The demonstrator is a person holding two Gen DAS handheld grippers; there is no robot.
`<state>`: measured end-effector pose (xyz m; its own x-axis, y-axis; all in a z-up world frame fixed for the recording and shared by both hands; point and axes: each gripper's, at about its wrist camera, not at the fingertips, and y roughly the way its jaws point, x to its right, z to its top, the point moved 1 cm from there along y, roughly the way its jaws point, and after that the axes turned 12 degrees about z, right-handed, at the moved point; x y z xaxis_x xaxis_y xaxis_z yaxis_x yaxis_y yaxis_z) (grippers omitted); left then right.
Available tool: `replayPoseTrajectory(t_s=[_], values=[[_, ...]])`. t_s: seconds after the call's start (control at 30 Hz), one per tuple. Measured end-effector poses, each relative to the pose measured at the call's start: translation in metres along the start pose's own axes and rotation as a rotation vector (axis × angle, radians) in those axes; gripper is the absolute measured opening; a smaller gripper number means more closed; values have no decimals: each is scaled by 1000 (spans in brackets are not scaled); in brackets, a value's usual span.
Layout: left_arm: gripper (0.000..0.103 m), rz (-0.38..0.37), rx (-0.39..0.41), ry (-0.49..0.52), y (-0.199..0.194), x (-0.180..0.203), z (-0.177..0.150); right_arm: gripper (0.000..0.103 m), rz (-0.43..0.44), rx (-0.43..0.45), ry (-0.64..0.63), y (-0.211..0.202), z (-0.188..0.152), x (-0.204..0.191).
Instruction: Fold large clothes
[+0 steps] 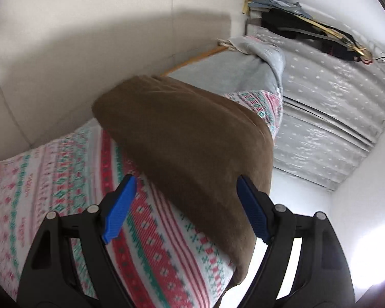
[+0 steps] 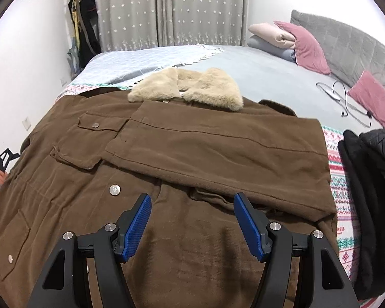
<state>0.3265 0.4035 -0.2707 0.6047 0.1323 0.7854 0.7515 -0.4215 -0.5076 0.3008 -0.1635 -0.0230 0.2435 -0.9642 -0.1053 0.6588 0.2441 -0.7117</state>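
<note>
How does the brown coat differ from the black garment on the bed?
The brown coat lies spread flat with one side folded over; the black garment sits bunched at the bed's edge. The coat has a beige fur collar; the black one looks quilted. Both rest on the patterned blanket.

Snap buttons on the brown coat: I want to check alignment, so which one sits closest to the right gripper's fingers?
The large silver snap on the coat front, just up-left of the right gripper. The pocket-flap snap and the lower-left snap lie farther off.
</note>
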Motion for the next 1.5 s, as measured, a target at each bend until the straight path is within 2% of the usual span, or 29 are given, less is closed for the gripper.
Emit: replayPoseTrajectory(t_s=[0.13,0.33,0.43,0.5,0.53,0.57,0.63,0.77,0.87,1.0,1.17,1.33,1.47,1.5], values=[[80,-47,-4,30,14,-10,6,67,-8,0,-24,6,-1,-7],[78,-66,-13,-24,34,-32,24,67,-19,-19,-104,18,-4,-23],[61,-68,14,-47,35,-35,33,67,-52,-17,-169,21,-6,-30],[32,-70,41,-45,31,-29,36,67,-56,-16,-182,21,-7,-31],[26,-65,56,-35,28,-25,36,67,-52,-16,-179,22,-7,-31],[12,-53,78,-20,23,-19,36,67,-50,-14,-175,21,-7,-30],[8,-56,138,-28,10,-11,36,67,-46,-11,-161,21,-6,-26],[6,-128,277,-25,-37,14,39,67,-46,0,-133,17,-3,-19],[5,-157,367,88,-79,59,31,67,-35,14,-108,11,1,-14],[4,-201,425,236,-120,116,6,67,-13,21,-61,5,4,-7],[4,-232,485,490,-158,191,-52,67,19,12,26,-1,8,9],[4,-229,530,711,-174,237,-106,67,86,14,186,-12,11,41],[4,-188,547,859,-172,274,-148,67,146,14,298,-21,11,62],[4,-184,542,920,-171,282,-167,67,154,15,308,-22,12,63]])
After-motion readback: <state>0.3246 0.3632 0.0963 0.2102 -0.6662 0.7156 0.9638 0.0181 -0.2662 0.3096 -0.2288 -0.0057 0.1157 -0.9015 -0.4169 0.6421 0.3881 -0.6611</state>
